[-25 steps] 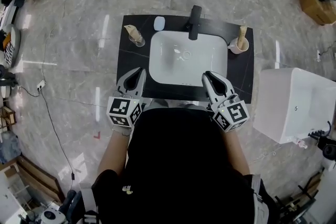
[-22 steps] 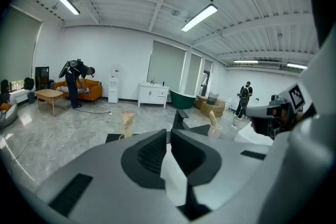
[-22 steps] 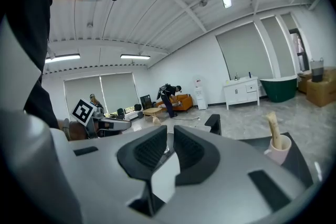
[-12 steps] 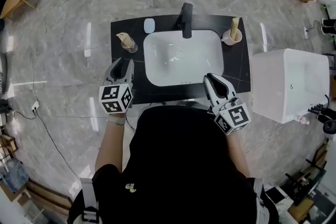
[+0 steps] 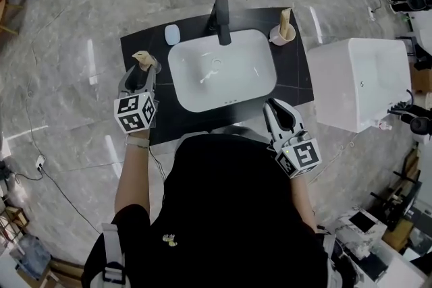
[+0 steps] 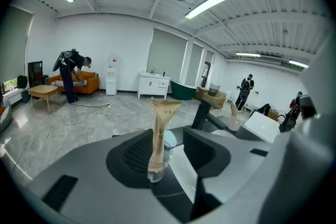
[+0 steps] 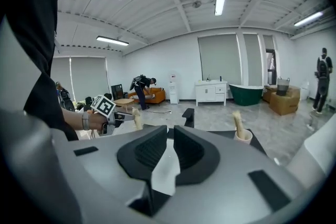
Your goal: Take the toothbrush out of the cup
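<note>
A clear glass cup (image 5: 151,66) stands on the black counter's (image 5: 298,79) left side, holding a toothbrush (image 5: 140,56) in a tan paper wrapper. My left gripper (image 5: 140,75) reaches up to it. In the left gripper view, the cup (image 6: 156,169) and toothbrush (image 6: 159,131) stand in the gap of my left gripper (image 6: 170,156). Its jaws have just been opening and no pad presses on the cup. My right gripper (image 5: 281,110) hovers shut and empty at the counter's front edge, its jaws nearly together (image 7: 169,145). A second wrapped toothbrush (image 5: 285,17) sits in a white cup (image 5: 279,36) at the back right.
A white sink (image 5: 223,71) fills the counter's middle, with a black faucet (image 5: 221,12) behind it and a pale oval soap (image 5: 173,34) at back left. A white box (image 5: 358,81) stands right of the counter. People stand far off in the room.
My left gripper has moved away from me, from the counter's front edge to the glass cup, and its jaws have opened. The right gripper has stayed near the front edge.
</note>
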Motion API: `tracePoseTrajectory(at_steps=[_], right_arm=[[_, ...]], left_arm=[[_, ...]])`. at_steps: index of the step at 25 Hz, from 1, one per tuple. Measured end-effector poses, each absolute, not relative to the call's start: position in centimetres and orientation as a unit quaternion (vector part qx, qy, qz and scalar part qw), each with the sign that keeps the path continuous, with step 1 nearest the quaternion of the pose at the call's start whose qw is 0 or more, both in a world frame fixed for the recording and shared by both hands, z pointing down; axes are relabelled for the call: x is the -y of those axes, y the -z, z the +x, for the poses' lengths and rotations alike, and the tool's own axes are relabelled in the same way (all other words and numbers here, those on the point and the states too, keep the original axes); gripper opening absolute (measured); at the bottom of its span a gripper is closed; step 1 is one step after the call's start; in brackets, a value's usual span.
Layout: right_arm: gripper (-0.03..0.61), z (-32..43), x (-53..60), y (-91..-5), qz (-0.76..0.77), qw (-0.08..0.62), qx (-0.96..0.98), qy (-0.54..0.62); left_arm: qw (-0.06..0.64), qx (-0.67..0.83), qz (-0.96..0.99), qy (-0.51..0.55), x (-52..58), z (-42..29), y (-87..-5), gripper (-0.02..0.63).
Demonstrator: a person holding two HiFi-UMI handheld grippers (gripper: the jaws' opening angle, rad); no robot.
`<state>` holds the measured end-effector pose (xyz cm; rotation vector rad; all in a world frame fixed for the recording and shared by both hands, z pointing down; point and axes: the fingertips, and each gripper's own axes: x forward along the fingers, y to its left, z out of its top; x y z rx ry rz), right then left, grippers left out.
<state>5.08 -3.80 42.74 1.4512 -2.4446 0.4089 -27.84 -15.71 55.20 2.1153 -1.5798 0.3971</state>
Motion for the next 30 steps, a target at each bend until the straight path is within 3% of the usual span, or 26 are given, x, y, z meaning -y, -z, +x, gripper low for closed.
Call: tracePoseTrajectory(at_steps=[7,12,30], right_arm=[[0.057,6.3,2.9,-42.8,0.529,0.151,0.824,-0.138],[0.057,7.2,2.5,-42.6,0.544,0.15,0.814,-0.138],[0.057,8.7,2.3,-43.6,0.532,0.123,0.822,-0.163]], left_arm=[[0.227,0.57,0.772,-0.167,18.2,-27.9,-56.9,0.175],[0.221,0.582,0.76,-0.186,18.5,-28.3,-57.7,0.049],[0.196,0.596,0.752,-0.201,17.6,-27.6,-53.0,0.042]])
